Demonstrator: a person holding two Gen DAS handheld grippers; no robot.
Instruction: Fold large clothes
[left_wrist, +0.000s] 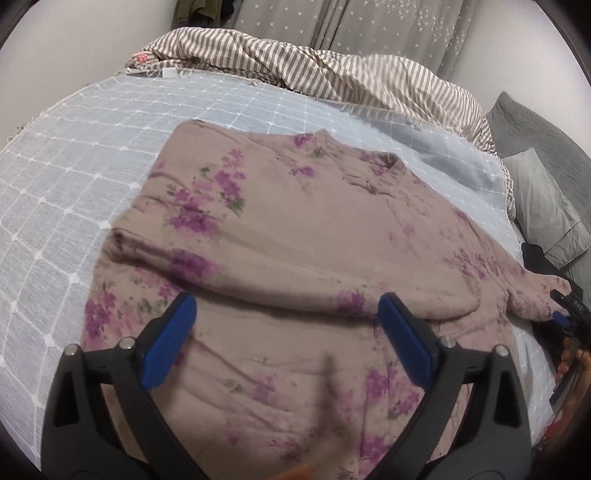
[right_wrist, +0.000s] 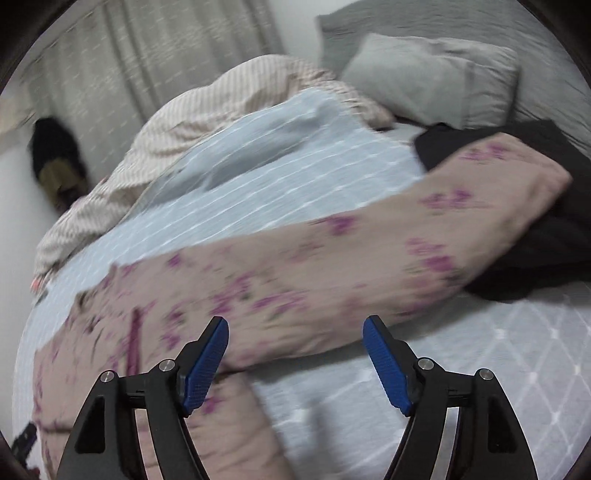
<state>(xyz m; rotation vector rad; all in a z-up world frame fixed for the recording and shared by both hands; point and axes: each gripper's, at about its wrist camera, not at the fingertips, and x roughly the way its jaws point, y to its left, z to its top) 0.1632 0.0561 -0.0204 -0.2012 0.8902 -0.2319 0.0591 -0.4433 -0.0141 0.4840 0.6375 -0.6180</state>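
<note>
While both claws gape empty, floral garment beneath left claw, ahead of right claw

Both views: strong fisheye, dark vignette at corners, straight lines bowed near rim. Light soft, diffuse, indoor, moderately dim; source not visible; no glare.
Left wrist view: mostly sharp; floral garment well resolved; faint soft shadow under its fold; vertical smear low centre.
Right wrist view: heavy motion blur across bedding and curtain; gripper fingers sharp.
</note>
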